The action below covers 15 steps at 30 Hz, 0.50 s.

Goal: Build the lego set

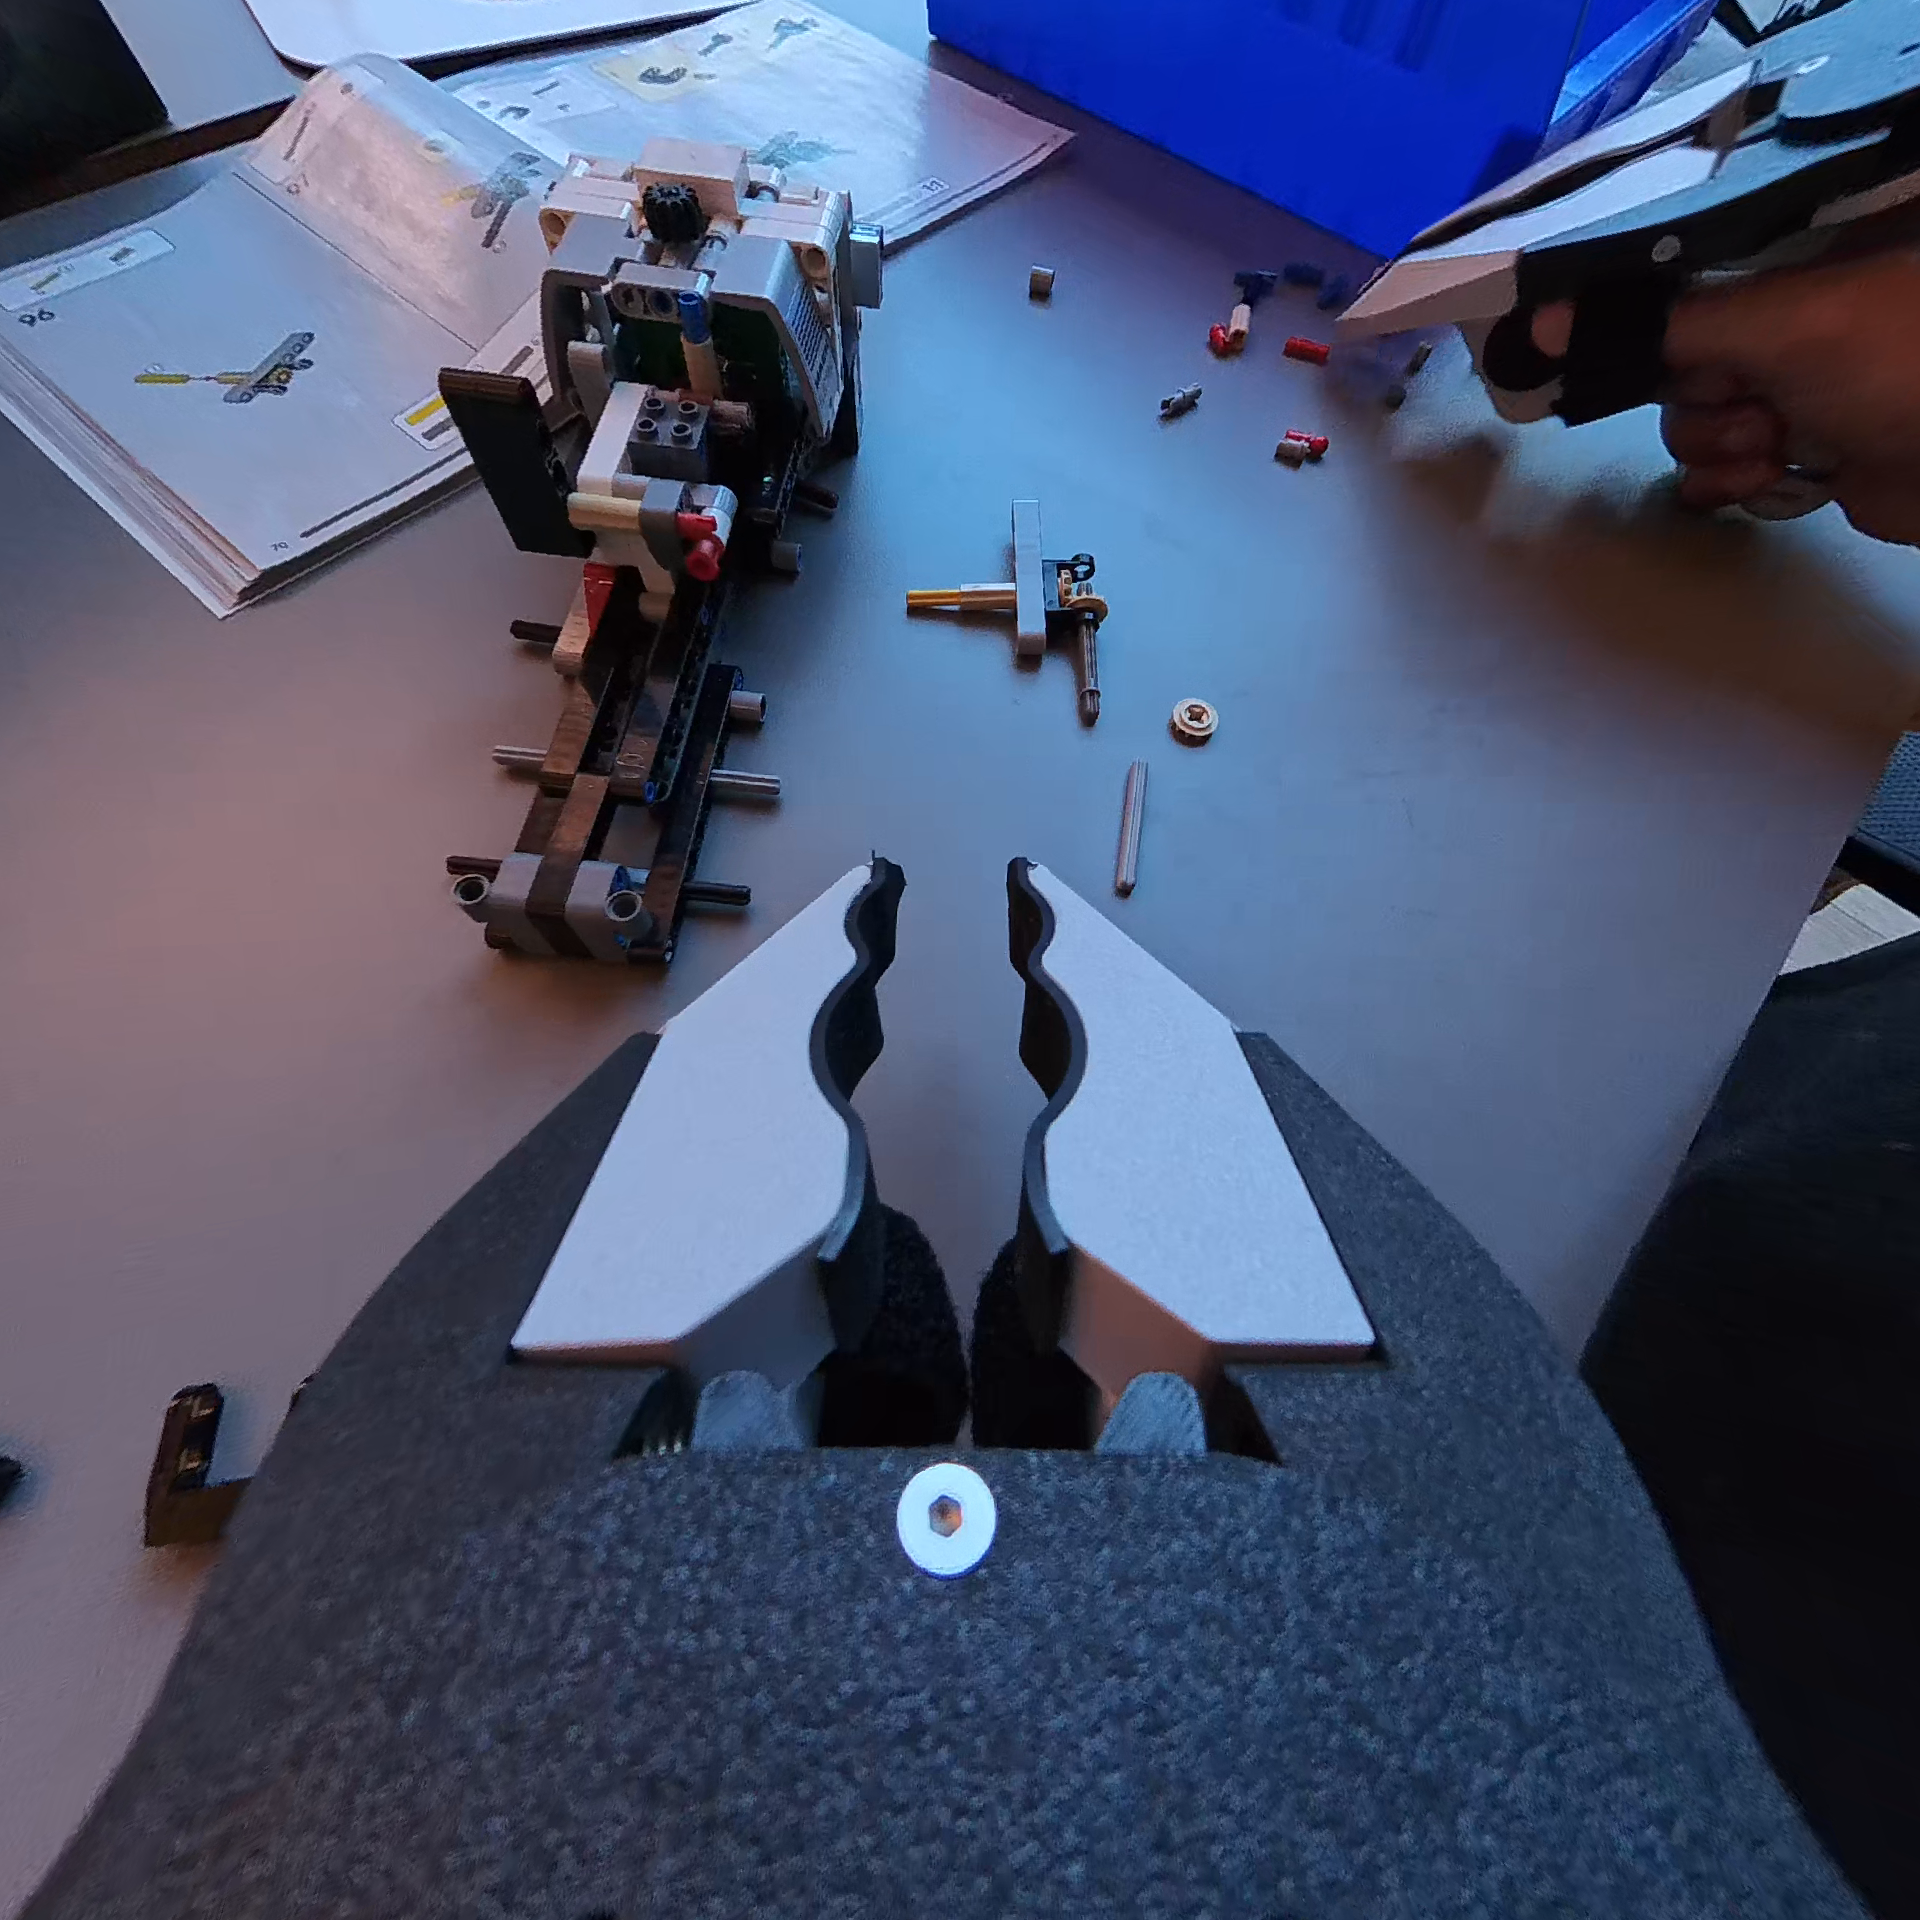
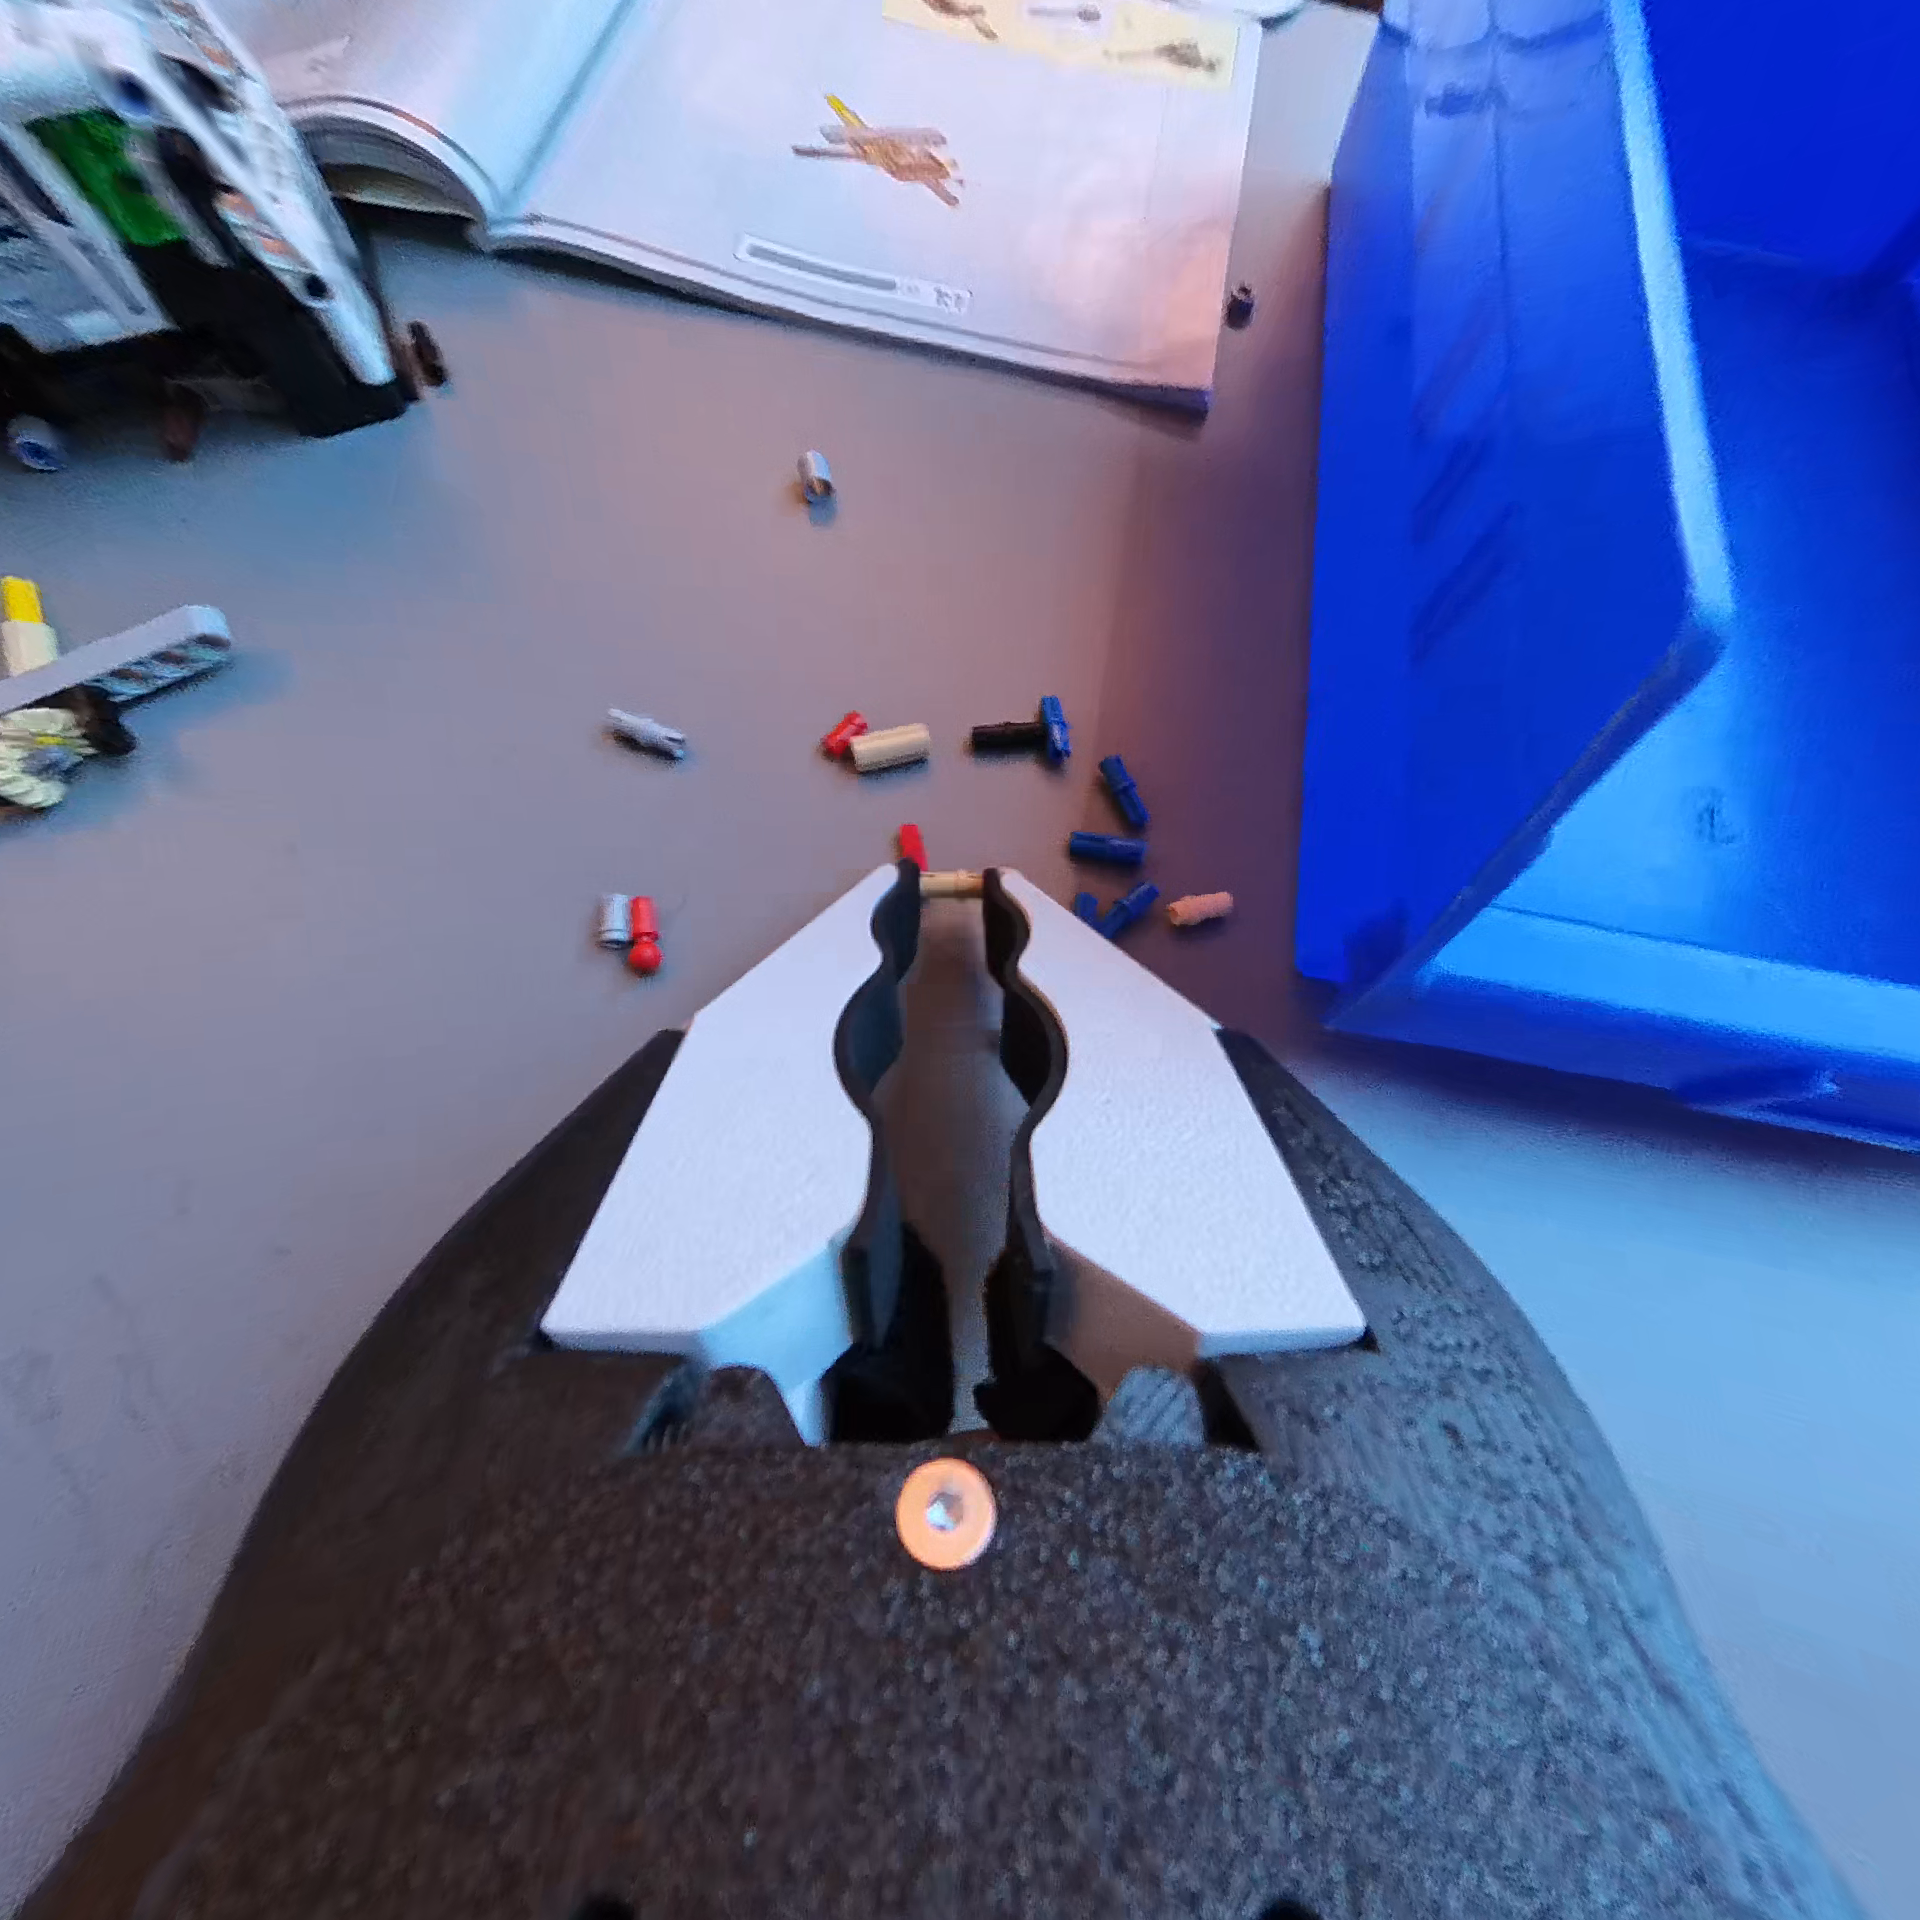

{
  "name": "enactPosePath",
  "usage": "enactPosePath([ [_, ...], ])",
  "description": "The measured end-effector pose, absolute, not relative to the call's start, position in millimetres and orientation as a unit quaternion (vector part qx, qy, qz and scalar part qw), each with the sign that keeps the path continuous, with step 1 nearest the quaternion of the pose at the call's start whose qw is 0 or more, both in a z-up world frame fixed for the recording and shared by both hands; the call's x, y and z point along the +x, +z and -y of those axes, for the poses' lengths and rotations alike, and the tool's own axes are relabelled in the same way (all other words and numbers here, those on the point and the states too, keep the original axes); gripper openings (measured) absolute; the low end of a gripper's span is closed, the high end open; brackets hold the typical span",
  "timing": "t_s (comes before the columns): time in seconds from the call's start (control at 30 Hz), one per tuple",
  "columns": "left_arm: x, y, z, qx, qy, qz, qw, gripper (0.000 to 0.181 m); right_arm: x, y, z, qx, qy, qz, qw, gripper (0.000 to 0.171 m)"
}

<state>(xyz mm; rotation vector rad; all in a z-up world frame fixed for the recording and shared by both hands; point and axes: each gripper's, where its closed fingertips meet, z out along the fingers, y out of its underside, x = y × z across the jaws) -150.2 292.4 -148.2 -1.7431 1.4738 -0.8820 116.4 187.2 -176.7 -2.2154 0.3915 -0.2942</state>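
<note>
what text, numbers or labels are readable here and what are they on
instruction booklet: small printed numbers at the page corners; I don't quote writing from pictures.
blue bin: a faint mark on its wall, too blurred to read.
lego model: no writing that I can make out.

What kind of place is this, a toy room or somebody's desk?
Probably a desk or hobby table set up for model building: a smooth grey tabletop with an open paper instruction booklet, a half-built grey-and-black brick vehicle and a big blue plastic parts bin.
</note>
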Motion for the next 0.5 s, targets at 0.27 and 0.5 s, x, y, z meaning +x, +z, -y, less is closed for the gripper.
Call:
enactPosePath([
  [0.27, -154.0, -146.9, -291.9, -0.671, -0.336, -0.564, 0.345, 0.019, 5.8, -169.8, -224.1, -0.895, -0.010, -0.006, 0.446, 0.011],
  [0.5, -155.8, -146.6, -291.0, -0.672, -0.341, -0.558, 0.348, 0.019, -31.2, -185.2, -240.6, -0.910, -0.005, 0.045, 0.412, 0.011],
])
